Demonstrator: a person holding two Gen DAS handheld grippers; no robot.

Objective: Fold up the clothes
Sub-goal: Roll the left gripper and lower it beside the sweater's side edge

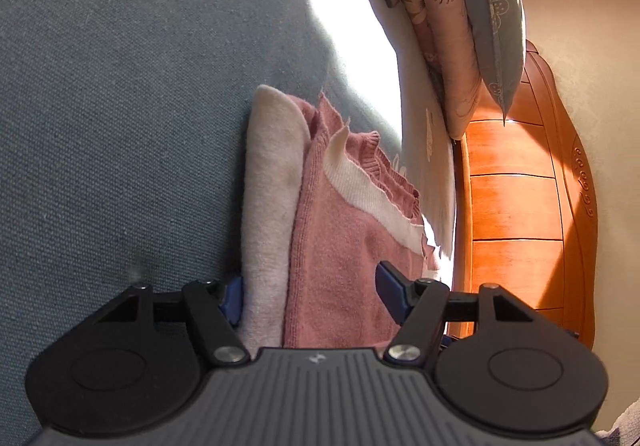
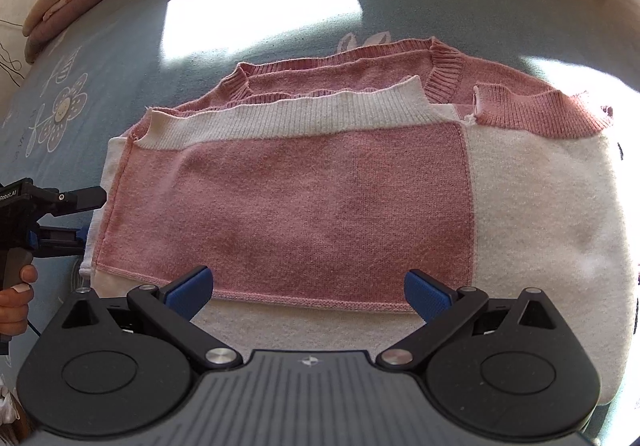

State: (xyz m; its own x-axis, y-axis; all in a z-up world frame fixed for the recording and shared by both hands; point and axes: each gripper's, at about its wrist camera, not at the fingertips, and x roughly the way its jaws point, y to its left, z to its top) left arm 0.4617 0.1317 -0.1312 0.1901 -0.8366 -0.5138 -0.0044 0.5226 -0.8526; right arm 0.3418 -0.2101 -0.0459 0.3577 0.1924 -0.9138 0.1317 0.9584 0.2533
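Pink and cream knit fills the left wrist view, where the left gripper (image 1: 310,296) straddles the folded edge of a sweater (image 1: 344,246) lying on a grey-blue bedsheet (image 1: 120,86); the jaws stand fairly wide with the fabric between them, and whether the blue pads actually press on it cannot be told. Stacked pillows (image 1: 460,26) lean toward one o'clock, with a wooden headboard (image 1: 520,206) at three o'clock. In the right wrist view, the sweater (image 2: 320,206) lies flat and partly folded at centre, its cream collar band toward twelve o'clock and a cream panel at three o'clock. The right gripper (image 2: 308,292) hovers over the near hem with jaws wide and nothing held. At nine o'clock the left gripper (image 2: 86,216) meets the sweater's side edge, a hand (image 2: 14,298) on its handle. The step in hand appears to be taking up the side edge for another fold. The next move likely calls for the left jaws to close firmly on every layer, then carry that edge across toward three o'clock while the right gripper steadies or grasps the hem.
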